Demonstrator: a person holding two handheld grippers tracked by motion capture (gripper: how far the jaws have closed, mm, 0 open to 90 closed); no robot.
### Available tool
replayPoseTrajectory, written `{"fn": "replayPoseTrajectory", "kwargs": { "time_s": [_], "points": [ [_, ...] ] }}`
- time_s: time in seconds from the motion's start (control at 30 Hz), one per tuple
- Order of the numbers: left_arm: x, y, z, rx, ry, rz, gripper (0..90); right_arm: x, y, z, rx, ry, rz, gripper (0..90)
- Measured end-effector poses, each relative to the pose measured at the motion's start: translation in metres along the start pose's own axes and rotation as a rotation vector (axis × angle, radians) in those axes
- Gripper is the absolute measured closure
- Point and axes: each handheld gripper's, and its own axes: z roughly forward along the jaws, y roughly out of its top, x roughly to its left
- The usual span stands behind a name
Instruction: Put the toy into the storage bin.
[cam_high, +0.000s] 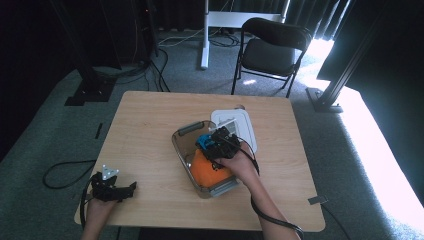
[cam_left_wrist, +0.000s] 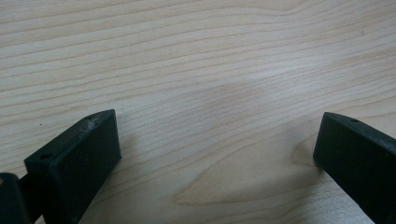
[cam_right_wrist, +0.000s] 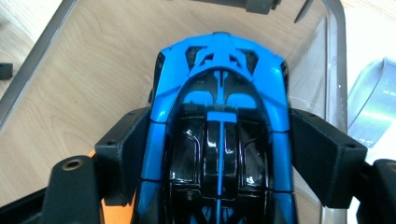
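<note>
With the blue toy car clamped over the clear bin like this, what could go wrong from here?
1. The right gripper fingers press only the glossy sides of the blue toy car; it might slip and drop.
2. An orange object already lies in the clear bin, so the car may land on it and tip.
3. The left gripper rests open by the table corner, so nothing steadies the bin.

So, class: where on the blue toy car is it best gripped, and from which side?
Grip the blue toy car across its two long flanks, from above. The sides run smooth and roughly parallel, as the right gripper shows, jaws shut on them over the clear container.
</note>
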Motion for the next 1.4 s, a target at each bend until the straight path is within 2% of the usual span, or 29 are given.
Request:
{"fn": "replayPoseTrajectory", "kwargs": {
  "time_s": [0.07,0.1,0.2,0.47,0.6,0.73,0.8,0.83,1.03,1.23,1.4],
  "points": [
    [0.0,0.0,0.0,0.0,0.0,0.0,0.9,-0.003,0.0,-0.003,-0.03,0.024,0.028,25.1],
    [0.0,0.0,0.0,0.0,0.0,0.0,1.0,-0.003,0.001,-0.004,-0.028,0.03,0.033,24.9],
    [0.0,0.0,0.0,-0.001,0.0,-0.001,0.9,-0.004,-0.001,-0.006,-0.037,0.03,0.029,24.0],
    [0.0,0.0,0.0,-0.001,0.0,-0.001,0.9,-0.01,-0.008,-0.018,-0.09,0.069,0.038,20.9],
    [0.0,0.0,0.0,-0.003,0.001,-0.004,1.0,-0.015,-0.013,-0.028,-0.125,0.063,0.046,19.1],
    [0.0,0.0,0.0,0.0,0.001,0.002,1.0,-0.021,-0.017,-0.034,-0.136,0.042,0.05,16.4],
    [0.0,0.0,0.0,0.0,0.001,0.002,0.9,-0.029,-0.024,-0.039,-0.156,0.035,0.074,16.0],
    [0.0,0.0,0.0,0.001,0.001,0.003,1.0,-0.031,-0.026,-0.04,-0.149,0.033,0.074,13.4],
    [0.0,0.0,0.0,0.002,0.002,0.002,1.0,-0.041,-0.036,-0.043,-0.135,0.008,0.095,12.2],
    [0.0,0.0,-0.001,0.003,0.002,0.004,0.9,-0.05,-0.046,-0.051,-0.169,-0.024,0.119,12.2],
    [0.0,0.0,0.0,0.001,0.001,-0.001,0.9,-0.063,-0.057,-0.055,-0.166,-0.047,0.149,12.2]
  ]
}}
